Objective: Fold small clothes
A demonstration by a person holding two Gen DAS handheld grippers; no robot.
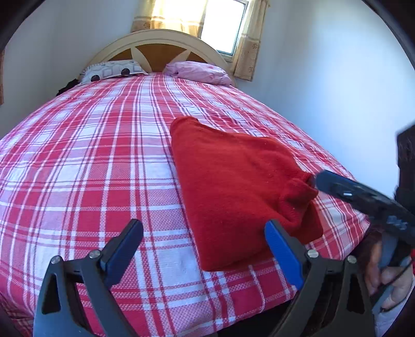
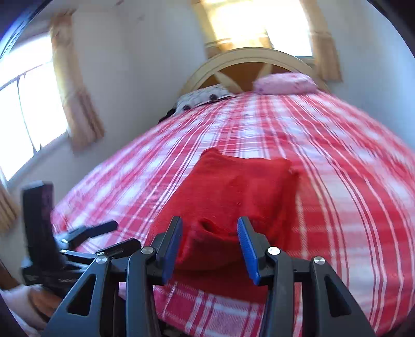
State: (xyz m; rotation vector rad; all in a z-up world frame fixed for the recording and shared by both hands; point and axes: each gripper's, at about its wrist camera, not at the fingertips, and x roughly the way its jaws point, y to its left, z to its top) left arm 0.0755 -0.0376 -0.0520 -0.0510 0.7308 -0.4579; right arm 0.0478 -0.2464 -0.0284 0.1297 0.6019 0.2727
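Observation:
A red knitted garment (image 1: pixel 233 181) lies folded into a thick block on the red-and-white checked bedspread (image 1: pixel 90 155), near the bed's front right. My left gripper (image 1: pixel 205 248) is open and empty, just in front of the garment's near left corner. My right gripper (image 2: pixel 210 248) is open, with its jaws either side of the garment's (image 2: pixel 233 191) near edge, where a small fold pokes up. In the left wrist view the right gripper's fingertips (image 1: pixel 319 181) touch the garment's right edge. The left gripper (image 2: pixel 103 238) shows low on the left in the right wrist view.
Two pillows lie at the headboard (image 1: pixel 155 39): a patterned white one (image 1: pixel 111 70) and a pink one (image 1: pixel 199 72). Walls stand close on both sides of the bed. Curtained windows (image 1: pixel 223 23) are behind the headboard and on the left wall (image 2: pixel 26 116).

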